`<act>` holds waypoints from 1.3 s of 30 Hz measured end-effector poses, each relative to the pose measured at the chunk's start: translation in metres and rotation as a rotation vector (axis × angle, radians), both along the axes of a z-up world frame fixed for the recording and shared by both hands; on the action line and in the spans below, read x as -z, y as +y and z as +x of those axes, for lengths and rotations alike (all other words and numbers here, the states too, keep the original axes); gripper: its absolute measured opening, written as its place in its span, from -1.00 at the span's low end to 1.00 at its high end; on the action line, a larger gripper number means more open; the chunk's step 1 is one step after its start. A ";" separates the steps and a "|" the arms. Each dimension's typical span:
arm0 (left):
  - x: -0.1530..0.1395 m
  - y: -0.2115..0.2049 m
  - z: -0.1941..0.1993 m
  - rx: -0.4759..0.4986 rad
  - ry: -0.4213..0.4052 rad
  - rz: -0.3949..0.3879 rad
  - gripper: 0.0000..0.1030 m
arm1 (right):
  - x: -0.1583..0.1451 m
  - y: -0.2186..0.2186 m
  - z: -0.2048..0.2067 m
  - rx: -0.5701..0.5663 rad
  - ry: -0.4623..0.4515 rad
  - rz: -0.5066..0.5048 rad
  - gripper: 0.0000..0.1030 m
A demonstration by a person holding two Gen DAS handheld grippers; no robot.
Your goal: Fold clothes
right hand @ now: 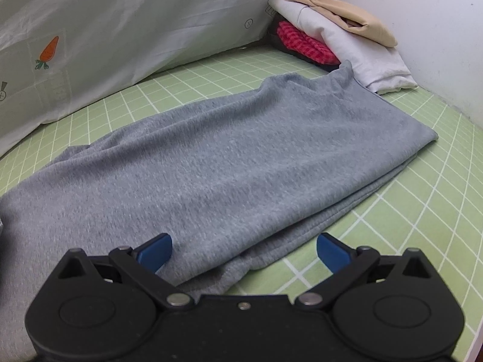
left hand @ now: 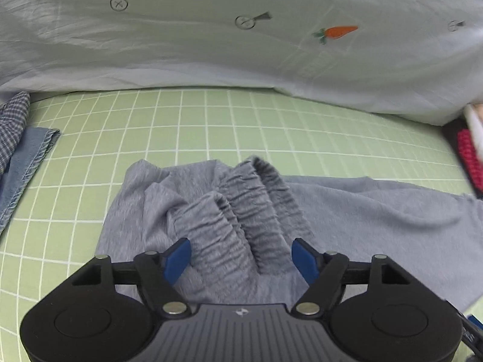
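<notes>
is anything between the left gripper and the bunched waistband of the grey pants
Nothing visible. The left gripper is open, with the gathered waistband of the grey pants lying directly between its blue fingers; no other cloth covers it.

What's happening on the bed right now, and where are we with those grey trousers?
A person is working with two handheld grippers on the grey trousers, which lie folded lengthwise on the green checked sheet. The left tool is open, its pads on either side of the bunched elastic waistband without pressing on it. The right tool is open too, over the near edge of the legs. A stack of folded clothes waits in the far corner.
</notes>
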State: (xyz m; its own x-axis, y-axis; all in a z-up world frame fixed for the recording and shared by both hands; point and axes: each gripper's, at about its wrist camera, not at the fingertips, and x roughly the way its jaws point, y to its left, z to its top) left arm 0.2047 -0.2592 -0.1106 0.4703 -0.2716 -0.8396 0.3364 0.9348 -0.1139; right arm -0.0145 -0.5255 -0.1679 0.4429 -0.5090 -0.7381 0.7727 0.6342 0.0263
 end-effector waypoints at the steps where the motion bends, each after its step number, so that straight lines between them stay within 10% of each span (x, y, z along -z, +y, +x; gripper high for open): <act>1: 0.004 -0.003 0.004 -0.029 0.009 0.024 0.45 | 0.001 0.000 0.001 -0.005 0.005 0.000 1.00; 3: 0.012 -0.001 0.009 -0.083 0.028 0.029 0.41 | 0.004 0.000 0.003 -0.014 0.015 0.000 1.00; 8: 0.018 0.006 0.014 -0.146 0.035 0.013 -0.57 | 0.005 0.000 0.004 -0.033 0.028 -0.009 1.00; 16: -0.028 -0.035 -0.018 0.115 -0.044 -0.125 -0.67 | 0.001 -0.012 -0.008 -0.019 0.033 -0.026 1.00; 26: 0.013 -0.066 -0.039 0.195 0.064 -0.015 0.55 | -0.006 -0.026 -0.036 0.027 0.029 -0.037 1.00; 39: -0.067 -0.023 -0.094 -0.030 -0.062 -0.029 0.84 | -0.022 -0.107 -0.048 -0.121 -0.014 -0.062 1.00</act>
